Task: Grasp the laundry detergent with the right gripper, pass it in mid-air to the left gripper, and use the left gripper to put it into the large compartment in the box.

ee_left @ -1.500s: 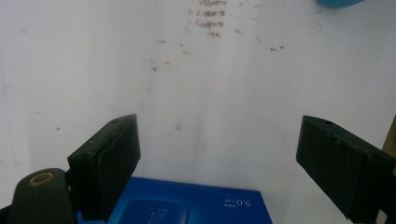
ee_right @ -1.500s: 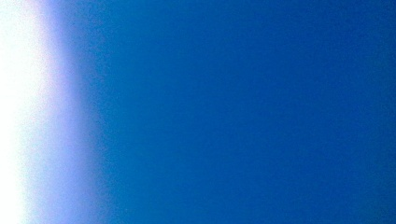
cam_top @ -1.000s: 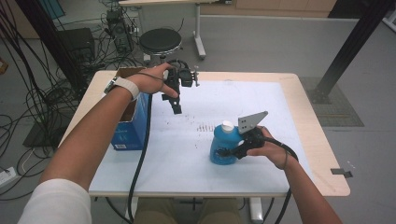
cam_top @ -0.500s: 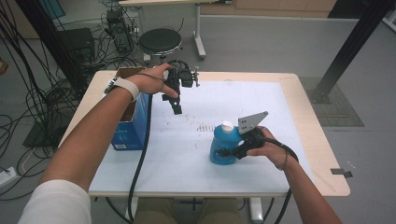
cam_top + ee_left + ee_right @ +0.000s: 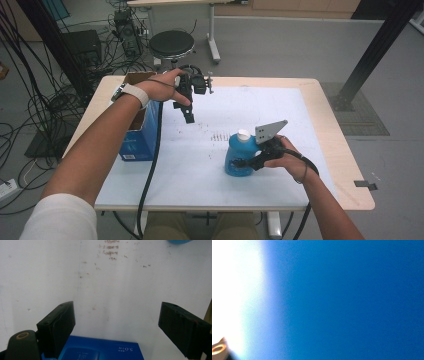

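Fingers (image 5: 56,326) of the left gripper (image 5: 188,111) stand wide apart with nothing between them; in the left gripper view only the white sheet (image 5: 120,290) on the desk (image 5: 320,100) lies in the gap. That gripper is held above the desk in the person's left hand (image 5: 162,87), up and to the left of the blue bottle (image 5: 240,155), its fingers pointing down toward the sheet. Left of the bottle, and well apart from it, a blue cardboard box (image 5: 140,137) stands at the sheet's left edge with its brown flaps open; the left gripper's black cable (image 5: 152,165) trails down past the box's right side. Between the left gripper and the bottle, a patch of small dark marks (image 5: 220,136) dots the sheet.

The bottle stands upright on the sheet near the desk's front edge, its white cap (image 5: 243,134) on top. From the bottle's right, the right gripper (image 5: 243,161) reaches in level, and its fingers are clamped on the bottle's body. The right gripper view is a close blur of the bottle's blue wall. The person's right hand (image 5: 287,157) holds that gripper just right of the bottle, and the grey three-cornered plate (image 5: 270,131) rises above it, beside the cap.
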